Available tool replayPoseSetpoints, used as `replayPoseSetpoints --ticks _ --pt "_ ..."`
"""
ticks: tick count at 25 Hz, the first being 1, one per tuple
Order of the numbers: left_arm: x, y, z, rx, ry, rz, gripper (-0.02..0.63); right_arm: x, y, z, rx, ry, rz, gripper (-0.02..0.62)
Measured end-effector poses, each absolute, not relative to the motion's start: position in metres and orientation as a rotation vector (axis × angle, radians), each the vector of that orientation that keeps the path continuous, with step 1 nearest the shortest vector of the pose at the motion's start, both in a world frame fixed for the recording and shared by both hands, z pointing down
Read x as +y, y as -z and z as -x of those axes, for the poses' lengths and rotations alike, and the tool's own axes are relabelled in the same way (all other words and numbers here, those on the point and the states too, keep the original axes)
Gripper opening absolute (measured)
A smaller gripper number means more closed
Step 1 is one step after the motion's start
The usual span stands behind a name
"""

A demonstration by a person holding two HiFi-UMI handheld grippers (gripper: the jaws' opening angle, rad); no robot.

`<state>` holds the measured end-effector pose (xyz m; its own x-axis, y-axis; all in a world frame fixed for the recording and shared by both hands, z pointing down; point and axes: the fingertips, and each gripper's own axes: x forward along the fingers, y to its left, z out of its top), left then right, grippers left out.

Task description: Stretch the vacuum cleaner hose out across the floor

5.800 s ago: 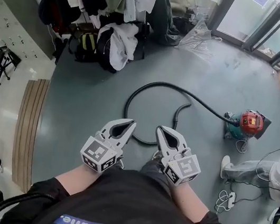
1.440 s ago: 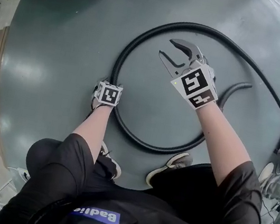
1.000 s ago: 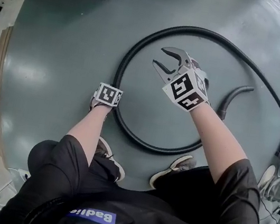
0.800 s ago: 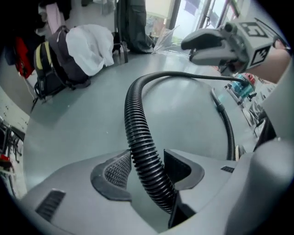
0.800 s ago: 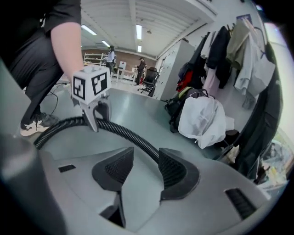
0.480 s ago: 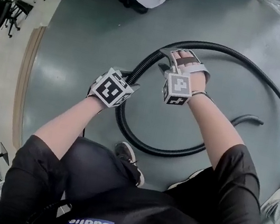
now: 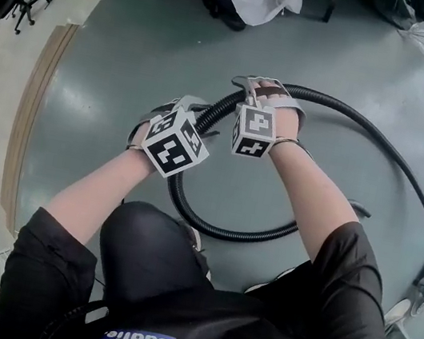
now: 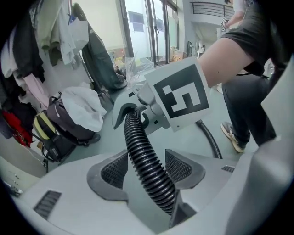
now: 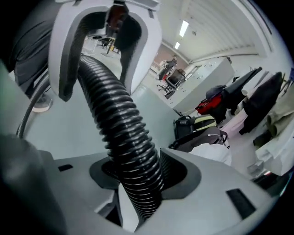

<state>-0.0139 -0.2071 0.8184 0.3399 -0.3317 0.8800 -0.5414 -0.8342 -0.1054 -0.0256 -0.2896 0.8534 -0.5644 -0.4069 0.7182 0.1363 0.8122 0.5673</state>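
The left tool (image 8: 147,169) and right tool (image 9: 140,170), jaws just widening, each clenched the ribbed black vacuum hose (image 8: 138,137), looped round.

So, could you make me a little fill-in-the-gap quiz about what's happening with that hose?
1. The ribbed hose is ___ in colour.
2. The left tongs are closed on it and hold that part up off the ___.
3. Farther along, it lies curled in a wide ___.
Missing words: black; floor; loop.
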Motion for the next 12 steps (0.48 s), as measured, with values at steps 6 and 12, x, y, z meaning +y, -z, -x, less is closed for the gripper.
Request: replayPoseSetpoints --ticks 6,12 --pt "-0.215 -0.792 0.064 -1.116 -1.392 -2.445 0.302 -0.335 -0.837 0.041 -2.035 0.506 -0.374 0.206" --pt "-0.195 -0.806 0.116 -1.289 -1.217 -2.363 0.376 -0.378 -0.792 0.052 -2.048 0.306 -0.594 0.208"
